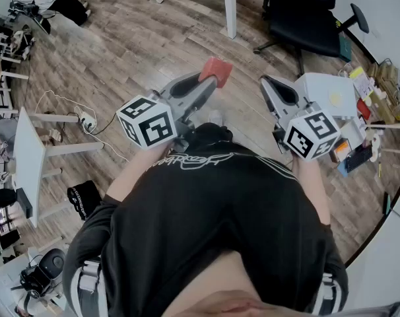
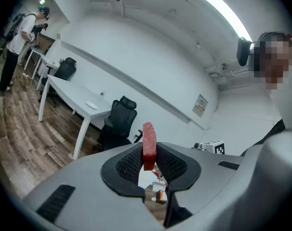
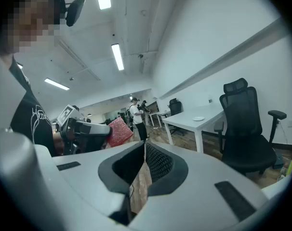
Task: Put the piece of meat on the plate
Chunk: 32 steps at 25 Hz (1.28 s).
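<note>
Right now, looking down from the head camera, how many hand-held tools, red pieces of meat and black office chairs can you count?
Hand-held tools: 2, the left tool and the right tool
Red piece of meat: 1, clamped in the left tool
Black office chair: 1
Total: 4

Black office chair (image 1: 305,18) standing far right on wooden floor (image 1: 134,51). White desk (image 2: 73,97) stretching along far wall. Person (image 2: 16,37) standing far left. Boxes (image 1: 329,94) cluttering right side.
</note>
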Each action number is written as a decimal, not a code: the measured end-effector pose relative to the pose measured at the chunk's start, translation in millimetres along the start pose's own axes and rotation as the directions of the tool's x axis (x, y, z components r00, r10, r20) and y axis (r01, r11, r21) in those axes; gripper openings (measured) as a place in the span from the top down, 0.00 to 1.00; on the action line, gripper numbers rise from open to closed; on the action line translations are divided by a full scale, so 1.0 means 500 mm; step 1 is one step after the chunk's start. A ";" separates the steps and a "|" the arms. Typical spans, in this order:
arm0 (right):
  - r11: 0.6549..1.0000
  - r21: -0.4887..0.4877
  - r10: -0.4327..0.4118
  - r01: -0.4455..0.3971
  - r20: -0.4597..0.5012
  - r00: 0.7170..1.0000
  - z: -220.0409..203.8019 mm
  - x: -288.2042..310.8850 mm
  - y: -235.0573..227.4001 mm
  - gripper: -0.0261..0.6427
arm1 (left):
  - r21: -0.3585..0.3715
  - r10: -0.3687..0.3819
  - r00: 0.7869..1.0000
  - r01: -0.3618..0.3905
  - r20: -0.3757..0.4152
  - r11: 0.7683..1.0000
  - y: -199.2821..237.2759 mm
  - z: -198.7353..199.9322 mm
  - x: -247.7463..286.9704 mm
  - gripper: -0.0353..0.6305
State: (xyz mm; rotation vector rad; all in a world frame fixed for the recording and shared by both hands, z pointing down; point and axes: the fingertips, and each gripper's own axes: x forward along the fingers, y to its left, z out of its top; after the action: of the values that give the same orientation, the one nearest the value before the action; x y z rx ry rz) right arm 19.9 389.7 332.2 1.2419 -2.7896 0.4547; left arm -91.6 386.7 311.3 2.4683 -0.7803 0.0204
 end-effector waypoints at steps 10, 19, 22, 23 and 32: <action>1.000 -0.011 0.023 -0.023 -0.013 1.000 0.016 0.029 0.043 0.94 | 0.018 0.001 1.000 -0.001 0.010 1.000 0.009 0.000 -0.040 0.82; 0.999 0.010 0.045 -0.045 0.008 0.999 0.040 0.009 0.053 0.94 | 0.028 -0.028 0.999 0.027 0.037 0.999 -0.030 0.014 -0.033 0.82; 0.999 0.029 0.042 -0.044 0.042 0.998 0.057 -0.001 0.053 0.94 | 0.049 -0.035 0.999 0.033 0.032 0.998 -0.044 0.020 -0.034 0.82; 0.999 0.028 0.039 -0.040 0.049 0.998 0.062 -0.002 0.052 0.94 | 0.054 -0.037 0.999 0.035 0.033 0.998 -0.046 0.024 -0.033 0.82; 1.000 -0.011 0.013 -0.012 0.039 0.999 0.078 0.014 0.021 0.94 | 0.047 -0.058 0.997 0.056 0.046 0.997 -0.037 0.044 -0.005 0.82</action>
State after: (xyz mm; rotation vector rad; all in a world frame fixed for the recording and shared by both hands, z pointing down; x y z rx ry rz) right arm 10.0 380.1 293.8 1.2449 -2.8297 0.4197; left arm -86.7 389.5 283.2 2.5414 -0.7363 -0.0425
